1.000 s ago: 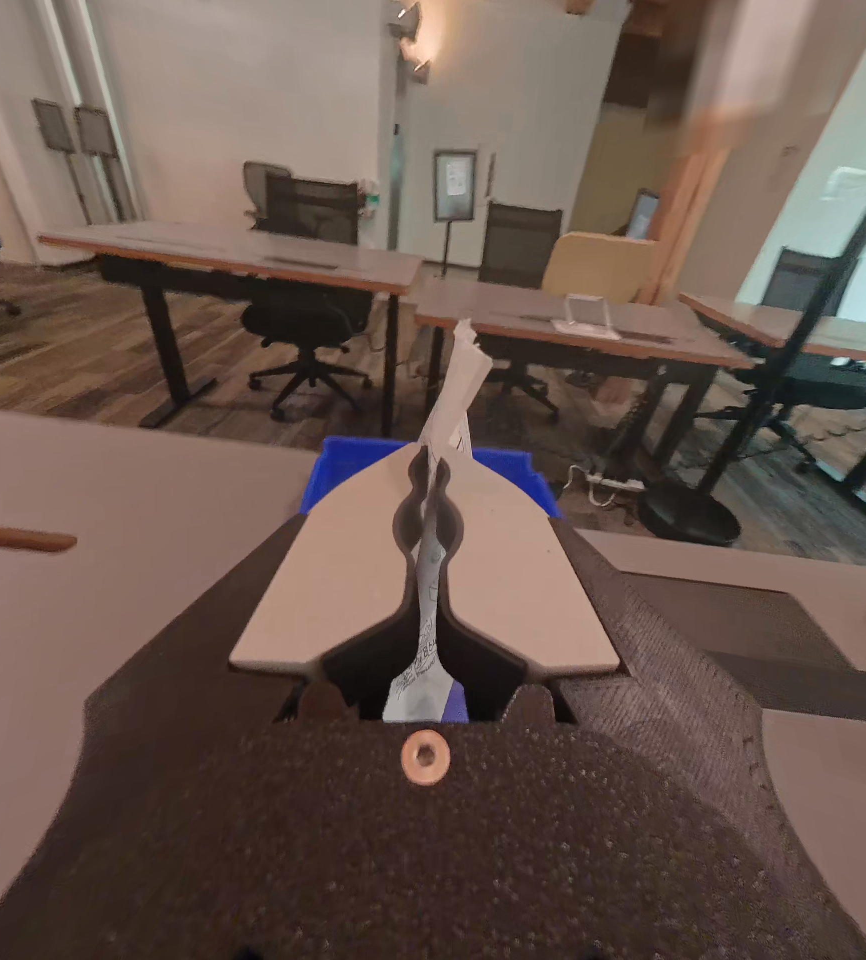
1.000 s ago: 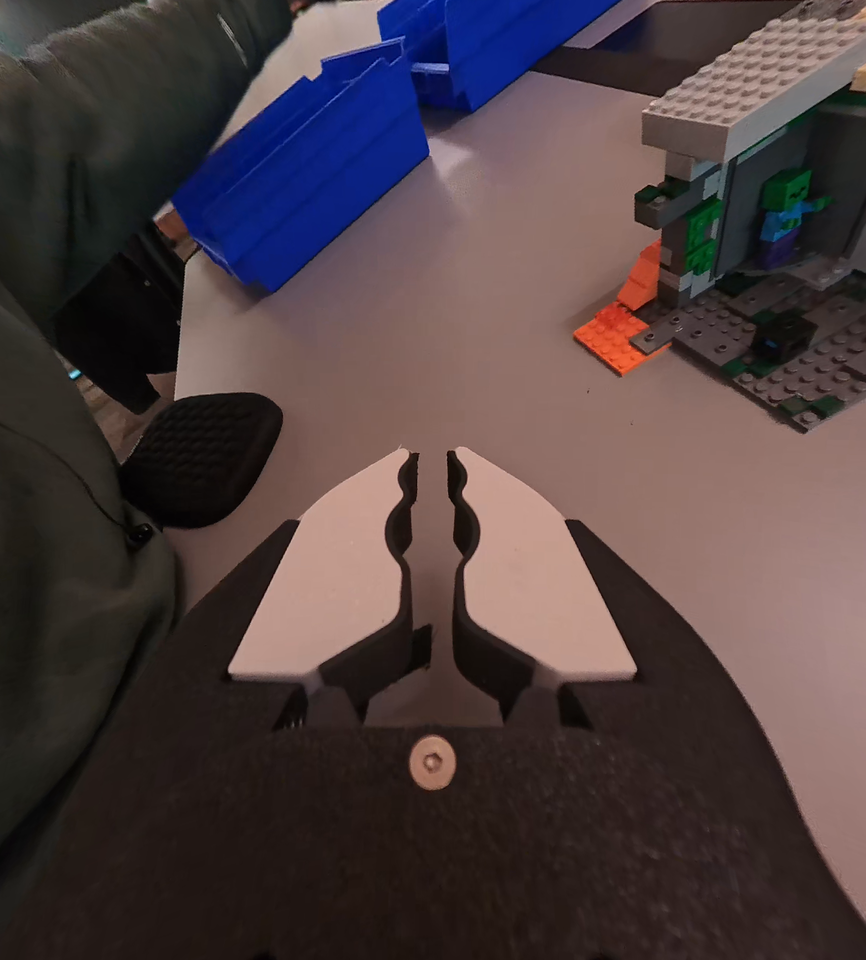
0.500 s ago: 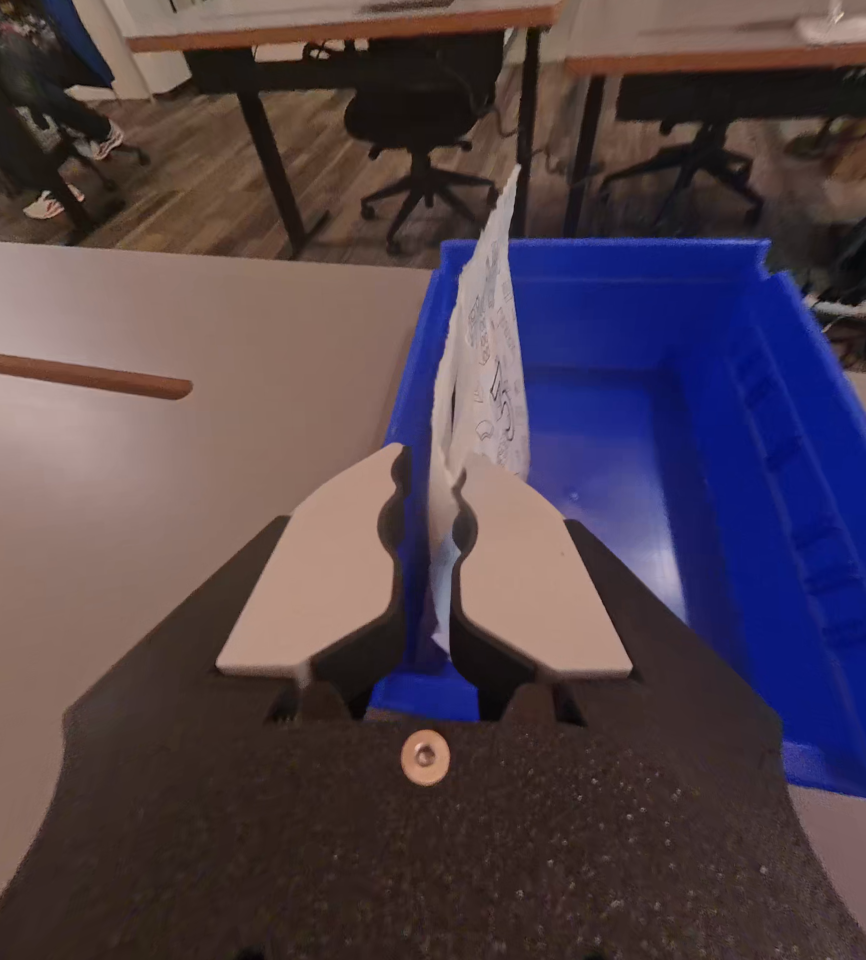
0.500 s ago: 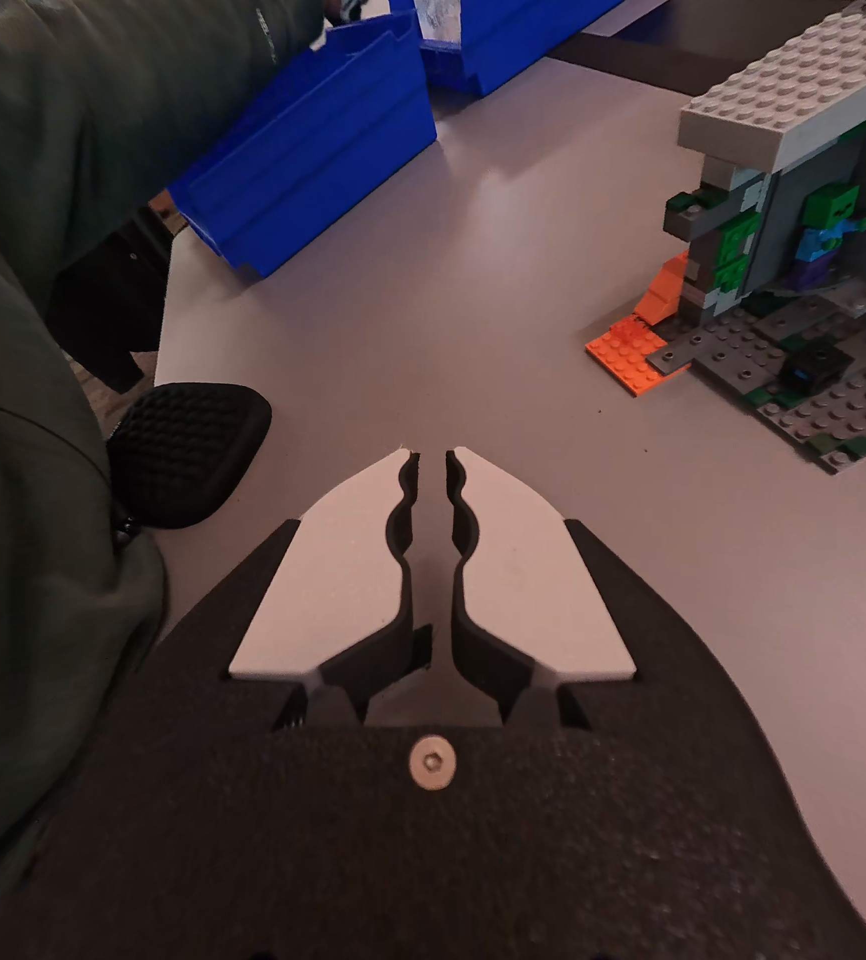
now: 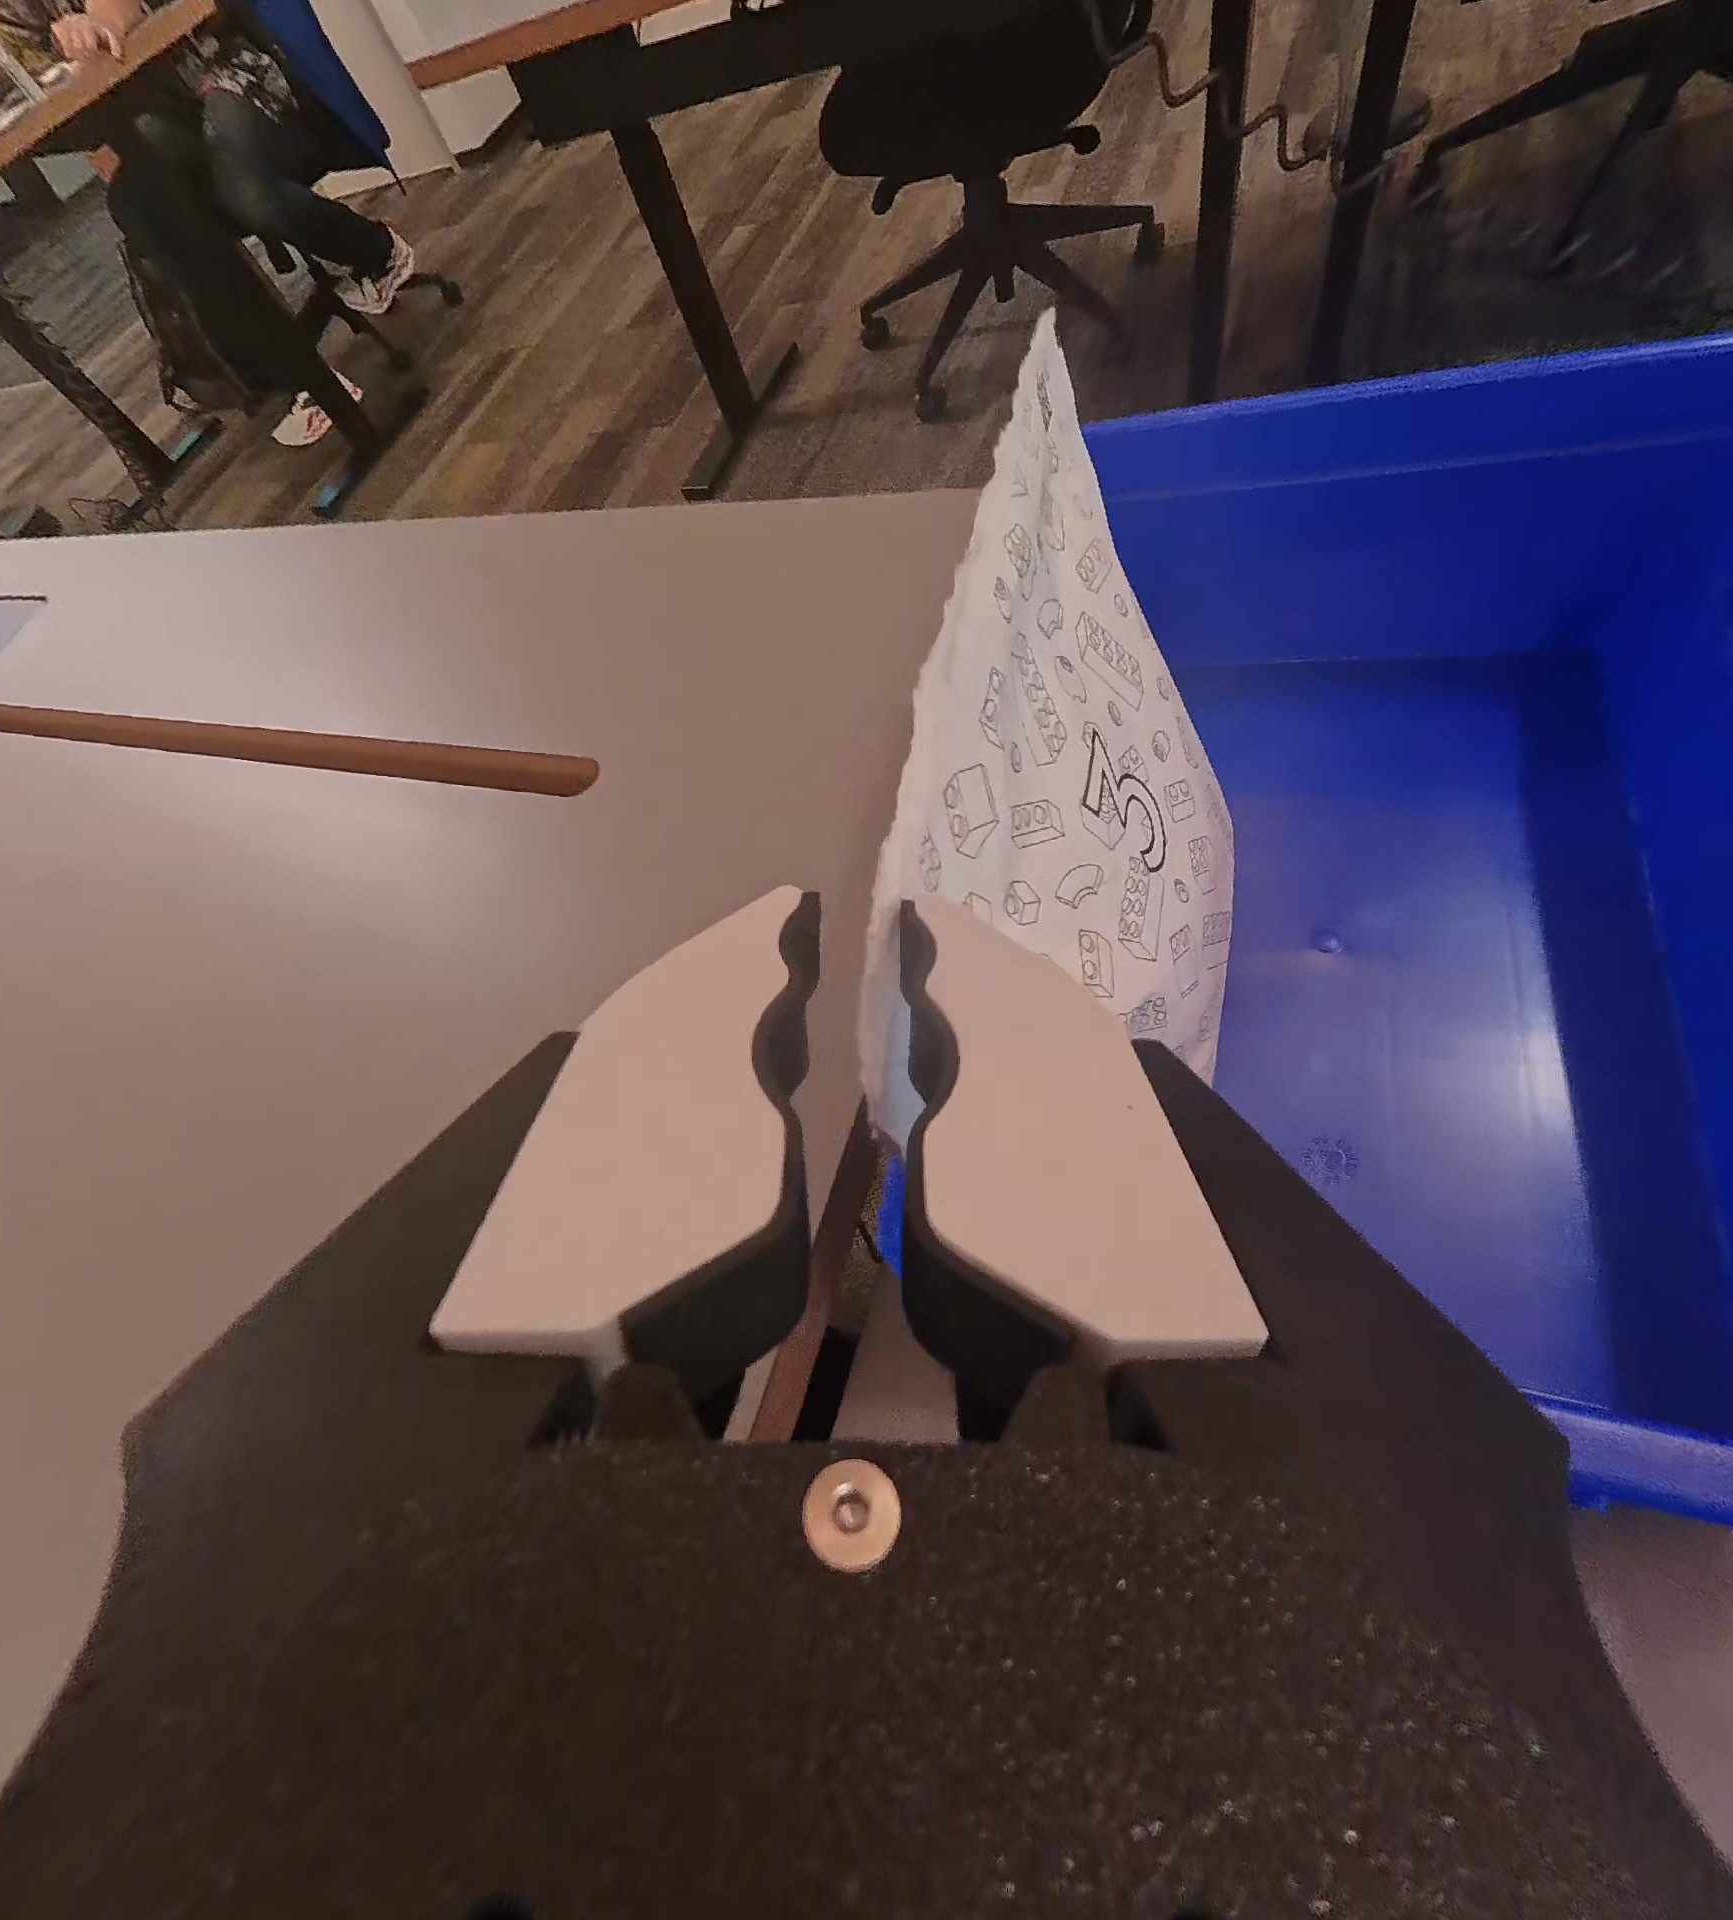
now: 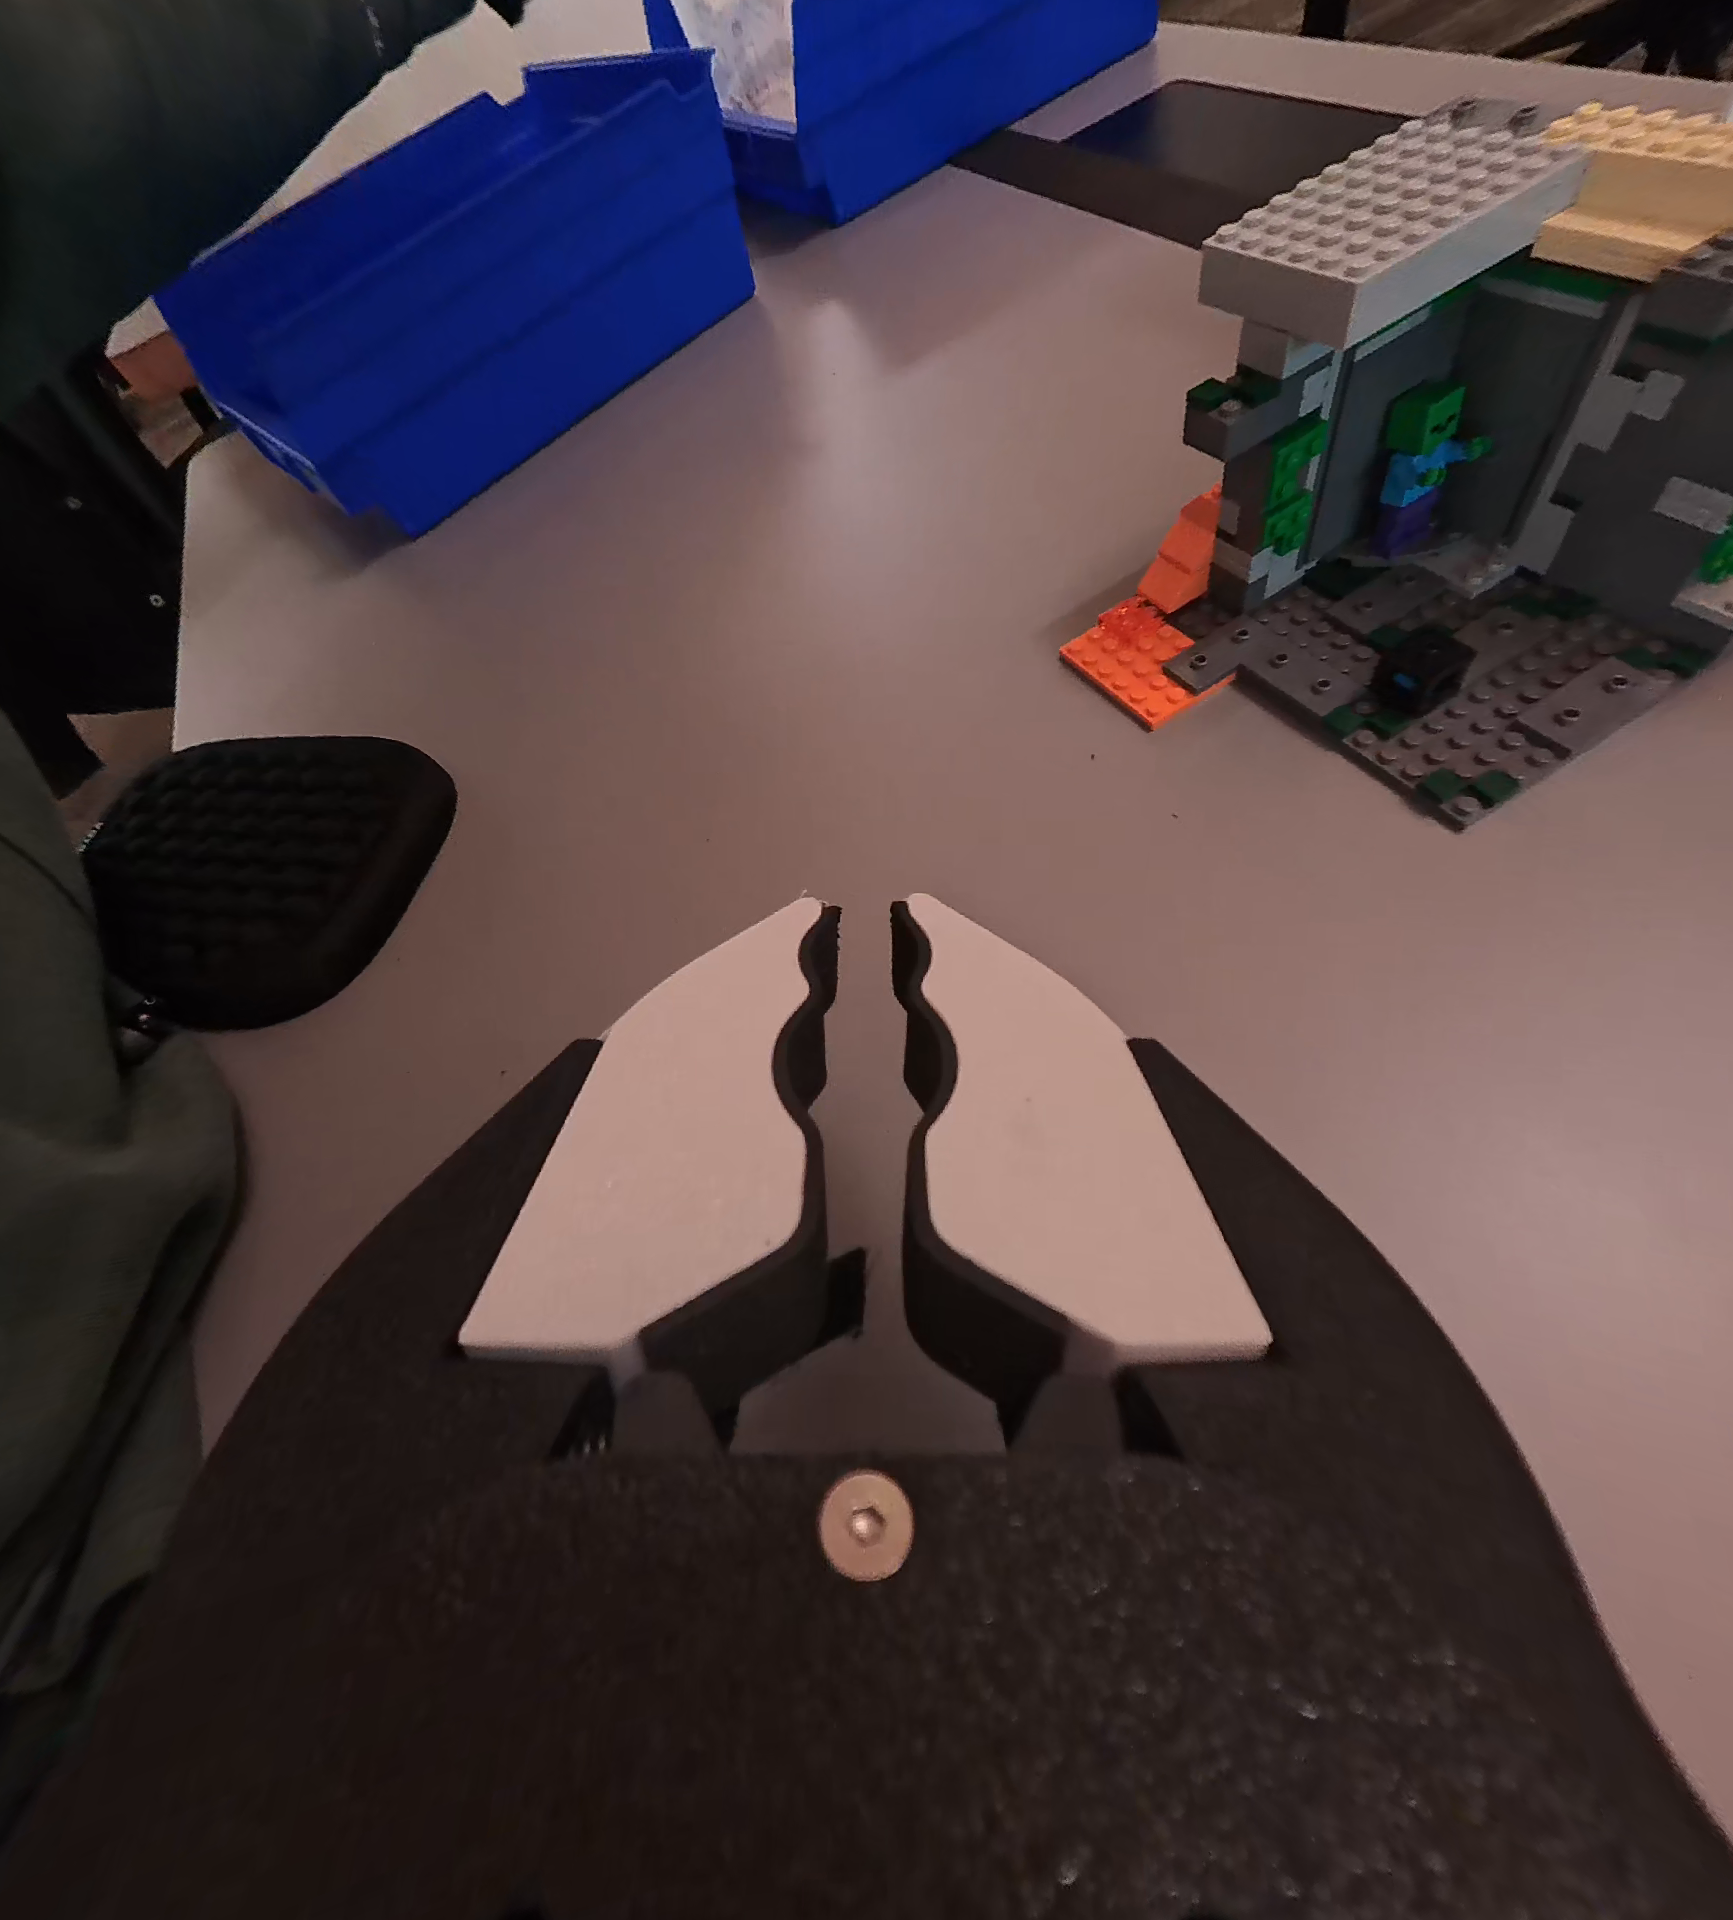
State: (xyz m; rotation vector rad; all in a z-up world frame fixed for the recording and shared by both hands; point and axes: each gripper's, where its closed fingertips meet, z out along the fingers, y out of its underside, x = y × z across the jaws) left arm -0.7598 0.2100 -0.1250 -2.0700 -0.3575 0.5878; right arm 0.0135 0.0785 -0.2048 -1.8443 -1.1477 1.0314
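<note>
The left gripper (image 5: 860, 914) hangs over the near left corner of a blue bin (image 5: 1464, 499), its jaws parted a little. A white paper bag (image 5: 1049, 790) printed with toy-brick outlines stands between the two fingers, lying against the inner face of the right one; clear space shows between the bag and the left finger, so the bag is not pinched. Most of the bag leans ahead and to the right, over the bin's floor. To the left lies the grey table (image 5: 322, 935), with a brown slot (image 5: 322, 748) cut in it. The right gripper (image 6: 864, 914) hovers over bare table, jaws slightly apart, nothing between them. Ahead and to its right stands a toy-brick building (image 6: 1464, 468) on grey and orange plates; ahead and to its left are two more blue bins (image 6: 488, 312), and a dark sleeve (image 6: 62, 208) fills the left edge. Since the bag only leans on one finger near the bin wall, it could tip left and fall on the table instead of into the bin, or catch on the finger and be dragged along. The bag's lower end is hidden behind the right finger, so whether it rests on the bin cannot be told, nor can its contents. The bin's right side is cut off.
</note>
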